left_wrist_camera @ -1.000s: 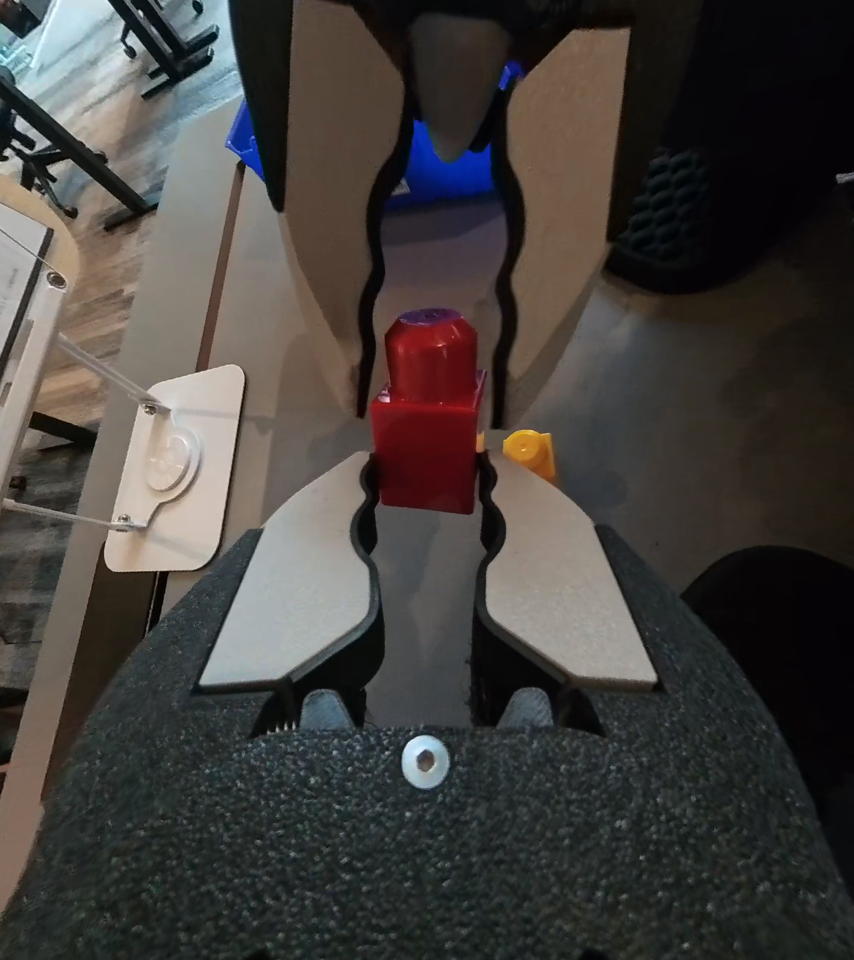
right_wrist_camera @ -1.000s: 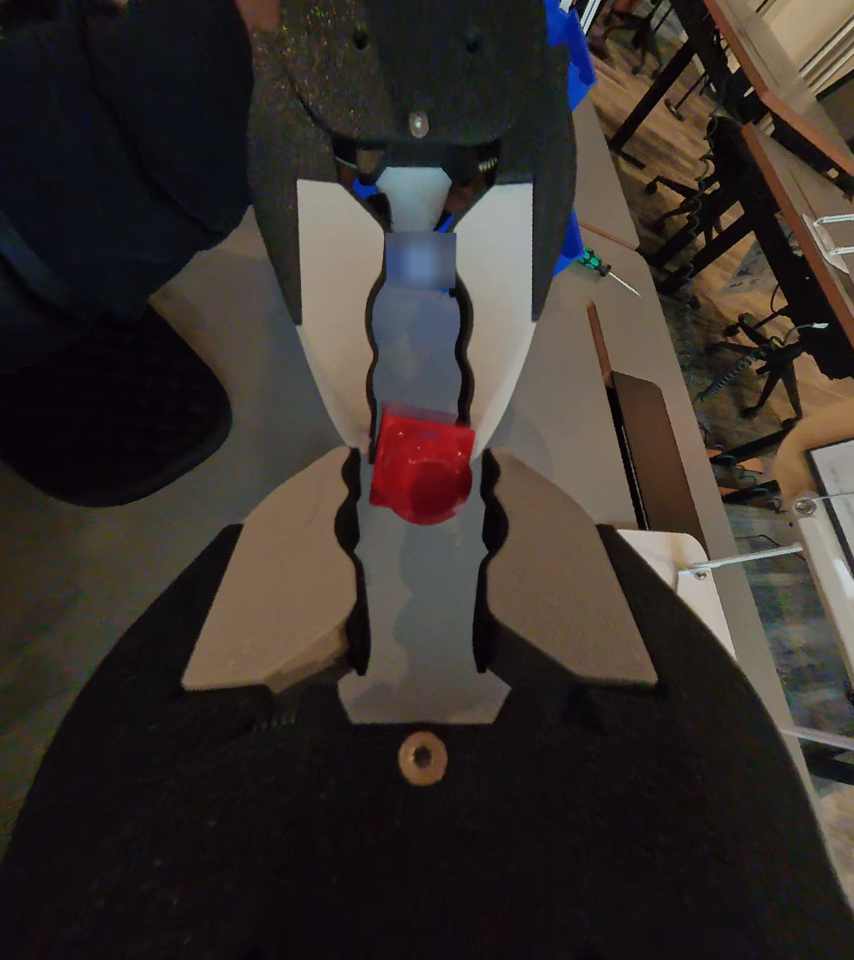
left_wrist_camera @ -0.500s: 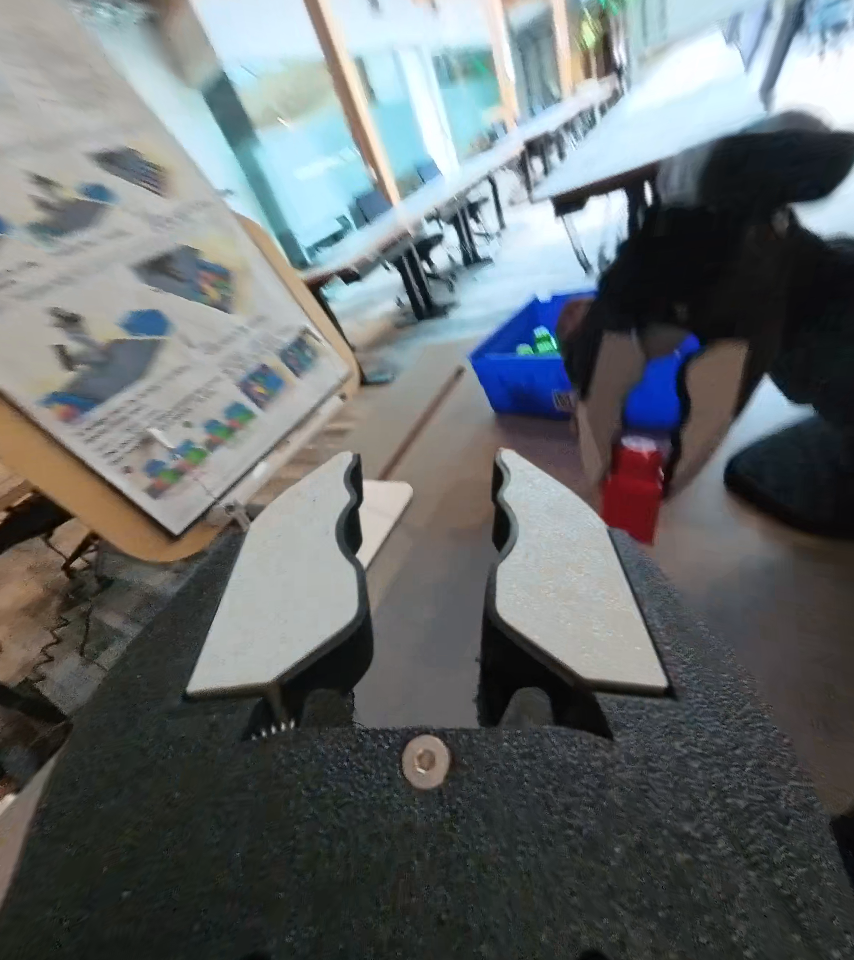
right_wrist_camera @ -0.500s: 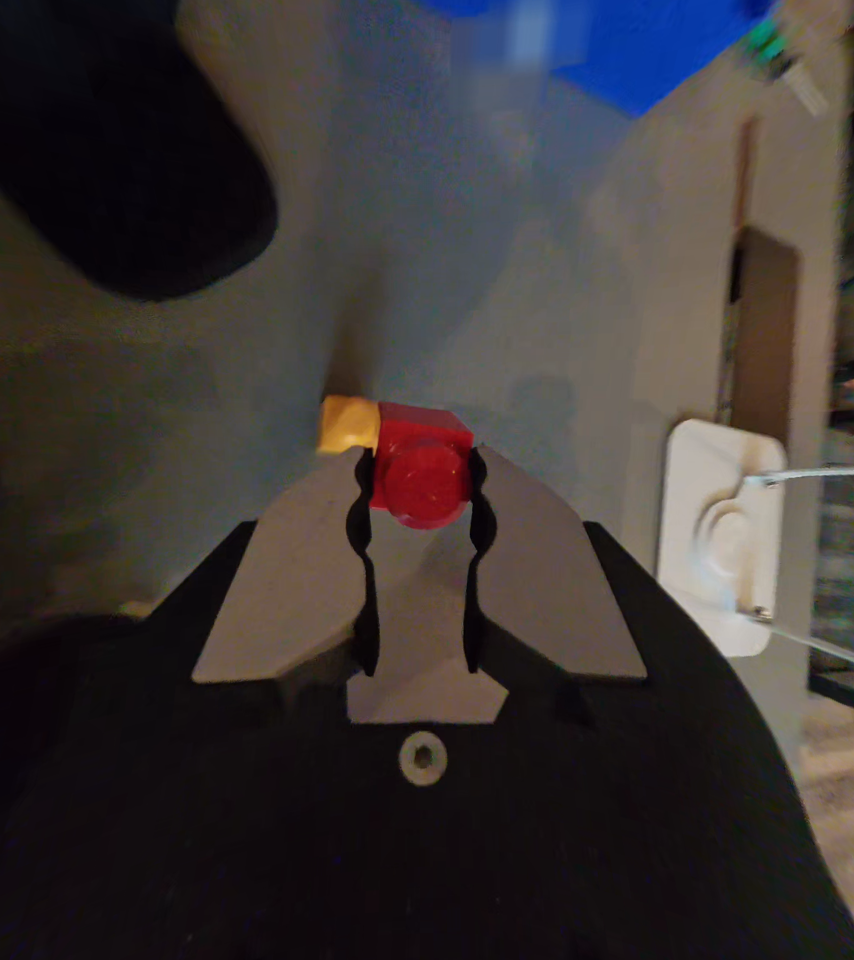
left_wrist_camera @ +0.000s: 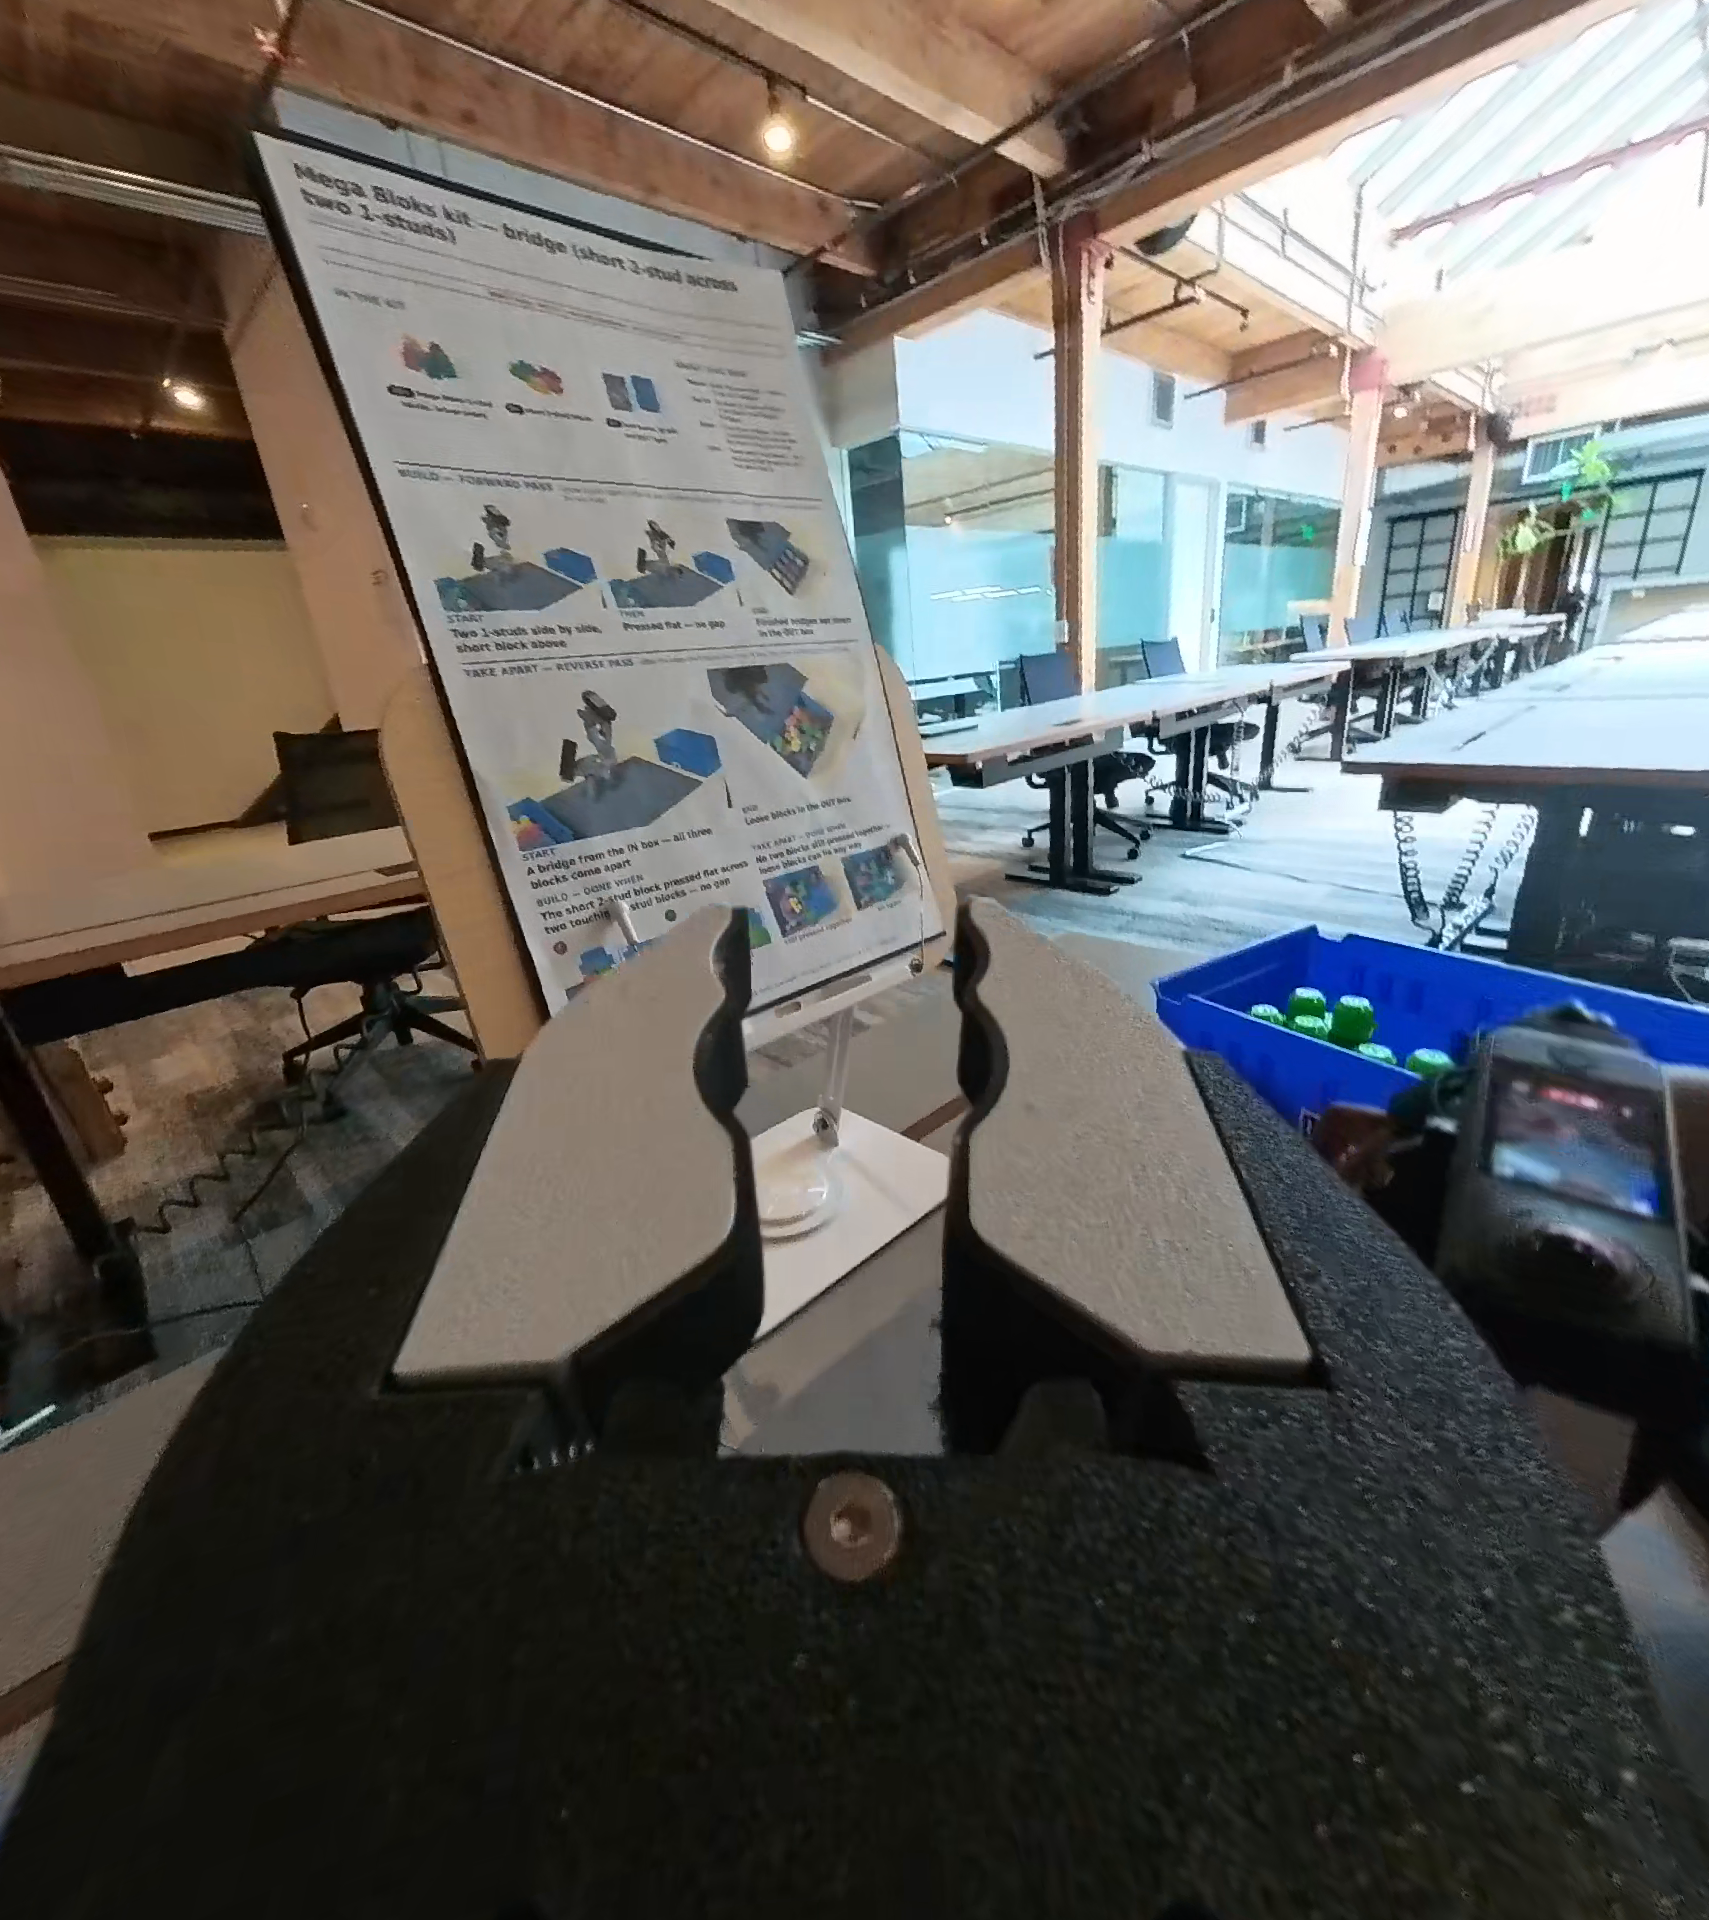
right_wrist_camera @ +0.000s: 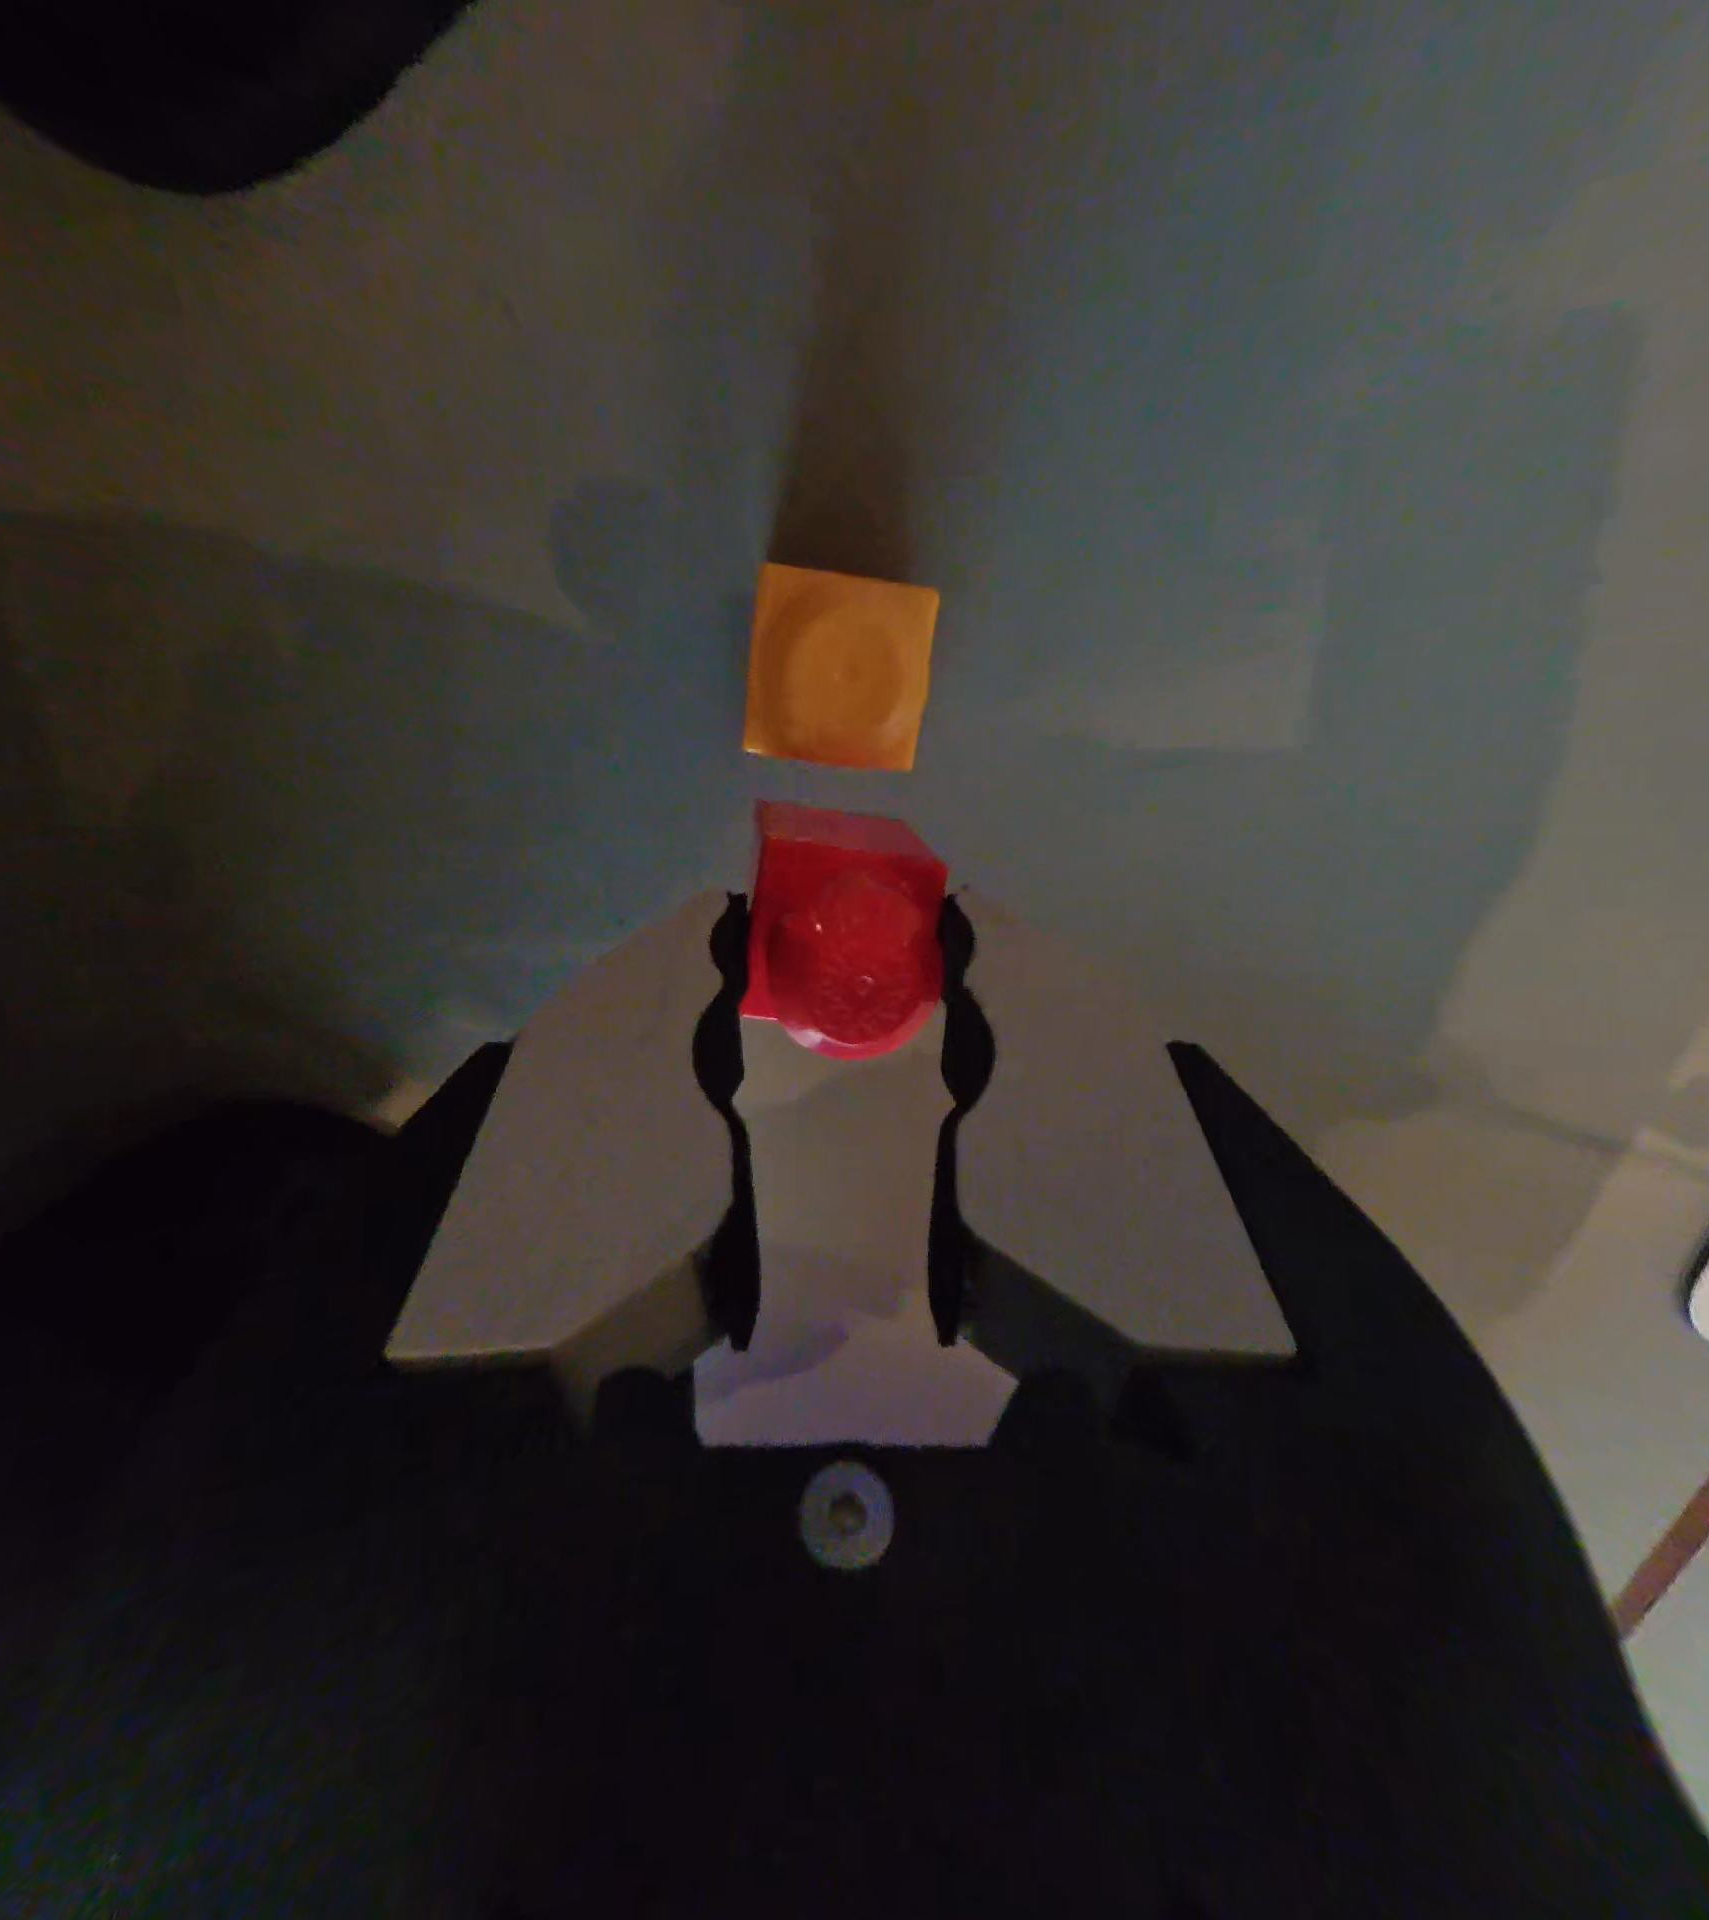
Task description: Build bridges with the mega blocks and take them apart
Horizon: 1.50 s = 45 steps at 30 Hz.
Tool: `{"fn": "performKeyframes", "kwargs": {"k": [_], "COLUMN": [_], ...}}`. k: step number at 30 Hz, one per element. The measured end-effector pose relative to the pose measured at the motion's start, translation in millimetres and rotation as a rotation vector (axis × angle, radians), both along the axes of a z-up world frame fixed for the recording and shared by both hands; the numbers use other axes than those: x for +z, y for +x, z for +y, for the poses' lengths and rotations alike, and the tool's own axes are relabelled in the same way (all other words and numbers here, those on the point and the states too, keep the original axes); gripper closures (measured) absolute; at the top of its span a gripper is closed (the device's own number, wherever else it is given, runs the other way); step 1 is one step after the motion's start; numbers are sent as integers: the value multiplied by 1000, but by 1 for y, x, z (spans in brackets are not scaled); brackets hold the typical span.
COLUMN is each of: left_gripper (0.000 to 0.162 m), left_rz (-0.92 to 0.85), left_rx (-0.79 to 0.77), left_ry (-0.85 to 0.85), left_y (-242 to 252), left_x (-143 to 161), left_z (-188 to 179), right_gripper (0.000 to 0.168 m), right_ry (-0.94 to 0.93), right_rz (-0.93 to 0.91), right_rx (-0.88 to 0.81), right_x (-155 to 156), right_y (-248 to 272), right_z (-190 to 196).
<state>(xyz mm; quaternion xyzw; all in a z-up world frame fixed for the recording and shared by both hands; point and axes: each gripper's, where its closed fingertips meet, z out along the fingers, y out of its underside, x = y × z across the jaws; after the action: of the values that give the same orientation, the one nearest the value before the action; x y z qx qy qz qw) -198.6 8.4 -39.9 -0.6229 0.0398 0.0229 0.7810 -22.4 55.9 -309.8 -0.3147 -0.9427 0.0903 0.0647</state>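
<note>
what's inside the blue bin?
In the left wrist view, the blue bin holds several green blocks. Its near wall and the right gripper's body hide the rest of its contents.

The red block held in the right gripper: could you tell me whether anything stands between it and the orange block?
Nothing visible does. The red block sits pinched in the right gripper, and only a narrow strip of bare table separates it from the orange block.

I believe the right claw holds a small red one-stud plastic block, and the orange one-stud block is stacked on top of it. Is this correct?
Not quite. In the right wrist view the right claw does grip the small red one-stud plastic block, but the orange one-stud plastic block is not stacked on it: it sits just beyond, with a narrow gap between them.
</note>
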Motion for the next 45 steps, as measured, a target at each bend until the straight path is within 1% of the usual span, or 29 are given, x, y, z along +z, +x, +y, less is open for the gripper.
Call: {"fn": "performKeyframes", "kwargs": {"k": [7,10,19,45], "left_gripper": [125,126,127,127], "left_rz": [-12,-9,-19,27], "left_rx": [16,25,59,101], "left_ry": [-13,-20,-6,-53], "left_y": [-5,-7,-17,-21], "left_x": [-4,-5,-3,-10], "left_z": [4,3,-5,-4], "right_gripper": [134,134,134,134], "right_ry": [6,-9,-27,-20], "right_rz": [-27,-25,-38,-44], "right_rx": [-1,-13,31,36], "right_x": [-11,-10,-14,-20], "right_y": [-2,-3,-1,-4], "right_z": [-5,-7,-13,-12]}}
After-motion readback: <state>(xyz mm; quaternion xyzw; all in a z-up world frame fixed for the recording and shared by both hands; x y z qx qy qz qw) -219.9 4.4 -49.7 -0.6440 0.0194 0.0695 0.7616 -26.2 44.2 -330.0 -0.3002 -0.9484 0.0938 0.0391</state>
